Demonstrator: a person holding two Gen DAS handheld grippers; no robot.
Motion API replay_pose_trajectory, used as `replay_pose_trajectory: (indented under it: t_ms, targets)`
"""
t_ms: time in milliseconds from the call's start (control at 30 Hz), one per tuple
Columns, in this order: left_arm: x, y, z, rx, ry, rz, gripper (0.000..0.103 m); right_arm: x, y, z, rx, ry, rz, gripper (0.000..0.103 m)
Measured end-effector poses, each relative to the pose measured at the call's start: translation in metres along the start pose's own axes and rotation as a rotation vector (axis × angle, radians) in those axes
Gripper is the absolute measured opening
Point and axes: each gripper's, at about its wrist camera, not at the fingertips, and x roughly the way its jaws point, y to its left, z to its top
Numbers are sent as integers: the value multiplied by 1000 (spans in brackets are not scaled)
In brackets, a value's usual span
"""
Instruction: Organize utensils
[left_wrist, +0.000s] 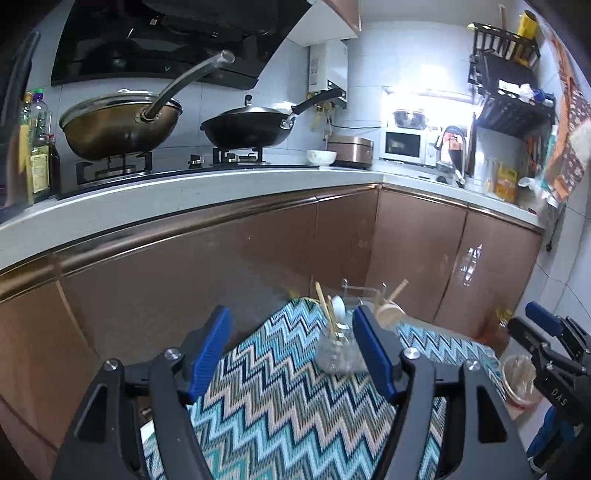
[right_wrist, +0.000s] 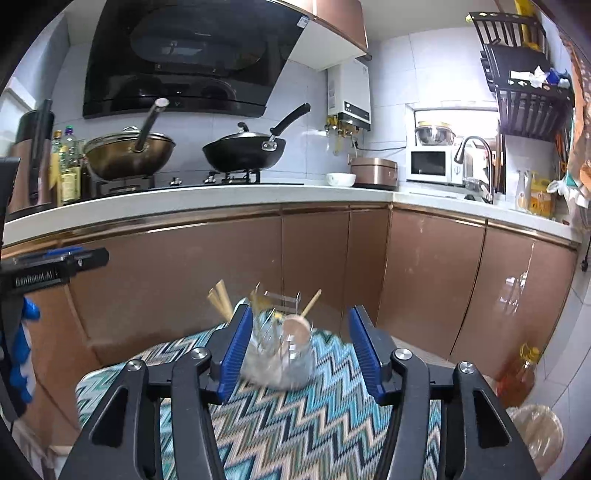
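Both hand-held grippers, left (left_wrist: 291, 354) and right (right_wrist: 301, 349), spread, utensil holder (right_wrist: 280, 354) ahead, untouched.

utensil holder (right_wrist: 280, 354) motion-blurred, contents indistinct, zigzag cloth (right_wrist: 295, 424) cut off below

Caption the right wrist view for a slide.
Open right gripper faces a clear holder of utensils on a zigzag cloth.

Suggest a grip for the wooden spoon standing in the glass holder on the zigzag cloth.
Probably take the wooden spoon by its bare handle, which leans up and right clear of the glass holder. Come from above and the near side with the right tongs, now open. The round bowl sits low among the chopsticks and blurs, so skip it.
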Motion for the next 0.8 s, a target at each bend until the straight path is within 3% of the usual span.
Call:
replay_pose_trajectory:
  t_ms: [267,433,567,800]
  targets:
    - [-51,-9,-23,64,24,-34,68,-51,11,-25,-36,36,24,64]
    - [-74,-5,-34,87,-1,26,75,-75,21,-31,-44,34,26,72]
    - [-93,1,-39,110,-44,97,79,-92,25,-33,-38,20,1,84]
    - [-124,17,-53,95,-117,146,80,-108,30,-37,-4,18,-38,90]
